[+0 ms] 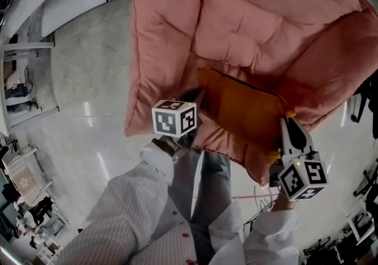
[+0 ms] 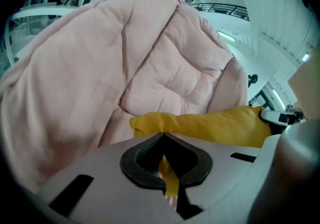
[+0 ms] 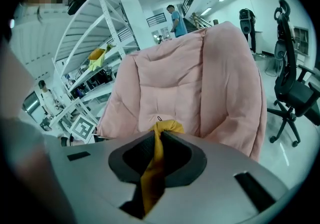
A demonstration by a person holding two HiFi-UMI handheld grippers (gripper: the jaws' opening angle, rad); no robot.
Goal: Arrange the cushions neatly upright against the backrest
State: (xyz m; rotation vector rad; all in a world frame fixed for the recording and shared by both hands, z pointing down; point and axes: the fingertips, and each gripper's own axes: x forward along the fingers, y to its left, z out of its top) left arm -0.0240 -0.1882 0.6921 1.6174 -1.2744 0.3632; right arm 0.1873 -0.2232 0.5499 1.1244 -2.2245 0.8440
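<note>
Head view: orange cushion [image 1: 242,110] lies across the seat of the pink chair [image 1: 236,22], not upright. Left gripper [image 1: 198,97] is at its left corner, right gripper [image 1: 287,121] at its right corner.
Left gripper view: jaws clamped tight on cushion fabric.
Right gripper view: jaws pinch a cushion corner, chair behind.

The left tool [image 1: 196,96] and the right tool [image 1: 287,122] are angling forward and down — each is clamping an edge of the yellow cushion [image 1: 242,107] between its jaws.

Head view looks steeply down; both gripper views face the pink chair [image 2: 165,68] close up
</note>
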